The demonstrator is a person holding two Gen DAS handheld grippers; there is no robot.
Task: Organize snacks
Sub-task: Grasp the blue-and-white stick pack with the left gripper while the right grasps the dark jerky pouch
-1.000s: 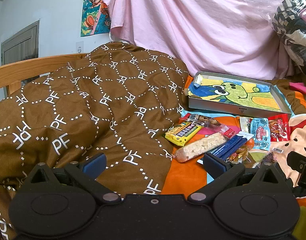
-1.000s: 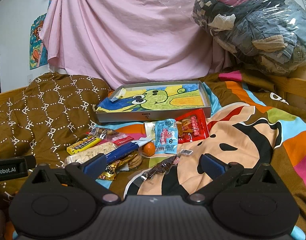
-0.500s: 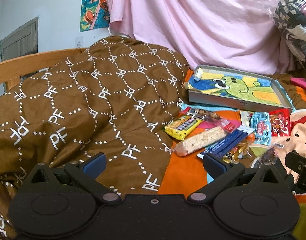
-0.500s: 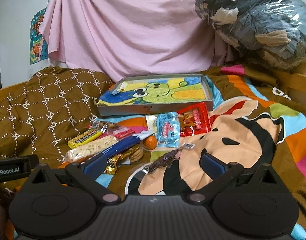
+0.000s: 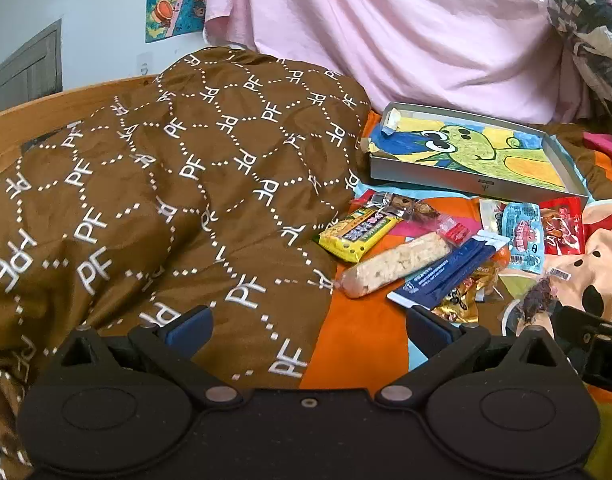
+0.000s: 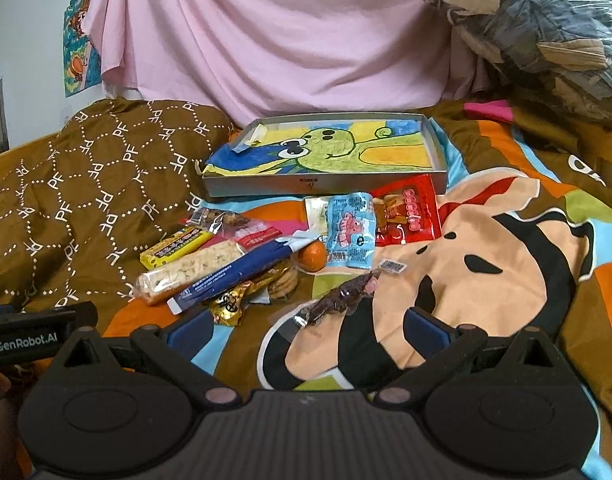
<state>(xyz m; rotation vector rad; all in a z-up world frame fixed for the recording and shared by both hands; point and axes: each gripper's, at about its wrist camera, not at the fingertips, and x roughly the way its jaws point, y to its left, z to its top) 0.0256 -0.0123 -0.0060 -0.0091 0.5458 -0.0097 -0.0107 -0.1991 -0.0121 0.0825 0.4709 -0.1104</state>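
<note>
- While both grippers, left (image 5: 309, 322) and right (image 6: 306, 322), hovered with jaws spread and empty, about ten snacks lay on the bed just before one gray tray (image 6: 437, 160).
- Only the right view showed one orange (image 6: 312, 256) and cookies (image 6: 283, 281).
- One brown quilt (image 5: 154, 184) and a pink sheet (image 6: 266, 40) framed the scene.

- Soft, even daylight filled both views; shadows were faint.
- Fisheye bending curved the edges, with dark corners.
- Glare glinted on the plastic-wrapped bundle (image 6: 546, 32).
- The pink sheet (image 5: 406, 32) looked slightly blurred.
</note>
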